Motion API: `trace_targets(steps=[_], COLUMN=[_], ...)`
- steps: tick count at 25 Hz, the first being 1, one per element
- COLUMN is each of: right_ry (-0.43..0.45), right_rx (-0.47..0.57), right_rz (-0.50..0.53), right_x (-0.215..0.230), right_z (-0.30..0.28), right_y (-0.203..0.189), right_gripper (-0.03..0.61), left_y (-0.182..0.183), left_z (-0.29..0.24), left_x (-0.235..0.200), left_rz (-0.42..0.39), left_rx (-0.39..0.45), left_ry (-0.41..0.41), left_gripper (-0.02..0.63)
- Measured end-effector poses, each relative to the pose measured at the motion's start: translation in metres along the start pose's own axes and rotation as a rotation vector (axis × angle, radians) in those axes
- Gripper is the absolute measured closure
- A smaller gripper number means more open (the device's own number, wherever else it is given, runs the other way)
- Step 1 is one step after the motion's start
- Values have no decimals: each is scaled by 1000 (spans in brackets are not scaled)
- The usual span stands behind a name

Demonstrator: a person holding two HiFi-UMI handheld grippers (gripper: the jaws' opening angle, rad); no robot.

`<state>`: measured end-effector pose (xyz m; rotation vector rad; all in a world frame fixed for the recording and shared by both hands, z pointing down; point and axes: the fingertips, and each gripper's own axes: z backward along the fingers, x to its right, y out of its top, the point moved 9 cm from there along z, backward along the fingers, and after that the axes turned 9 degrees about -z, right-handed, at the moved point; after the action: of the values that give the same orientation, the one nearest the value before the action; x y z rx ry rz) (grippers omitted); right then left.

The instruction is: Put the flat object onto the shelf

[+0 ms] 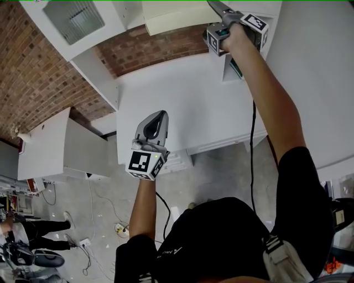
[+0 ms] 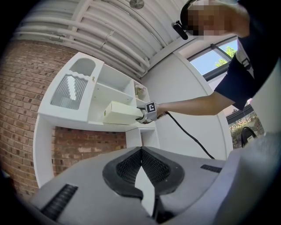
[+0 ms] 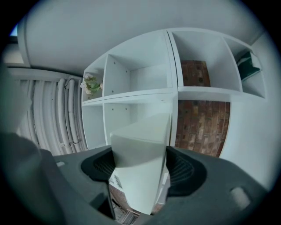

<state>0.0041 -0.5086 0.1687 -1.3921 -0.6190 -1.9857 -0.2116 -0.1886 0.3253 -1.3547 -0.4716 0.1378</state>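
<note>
Fingers [image 3: 186,169] of right gripper [image 3: 139,156] pinching flat box [image 3: 145,132], cropped in head view

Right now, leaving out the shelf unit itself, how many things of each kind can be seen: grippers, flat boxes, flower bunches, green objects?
grippers: 2 (left gripper, right gripper)
flat cream box: 1
flower bunch: 1
dark green object: 1
Total: 5

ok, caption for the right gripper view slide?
Right claw holds a cream box before the open-fronted white shelf.
</note>
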Motion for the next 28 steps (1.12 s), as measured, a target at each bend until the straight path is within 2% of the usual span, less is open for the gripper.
trace_targets(steps=[8,16,22,28], right_ry=[-2,14,32,25], right_rx=[6,74,173,192], right_rz=[-11,-15,1,19], right_x=[17,27,37,41], right_z=[-29,-48,-55,-68], right_y=[0,2,-8,-12], right_gripper=[253,255,261,264], left_y=[1,-4,-10,-15], left_z=[5,13,21,30], left_x=[-10,-19,-28,-39], left_rz=[-11,-7,-2,5], left_rx=[-7,-30,-39,-41], left_ry=[23,47,61,75], left_gripper=[615,615,615,615])
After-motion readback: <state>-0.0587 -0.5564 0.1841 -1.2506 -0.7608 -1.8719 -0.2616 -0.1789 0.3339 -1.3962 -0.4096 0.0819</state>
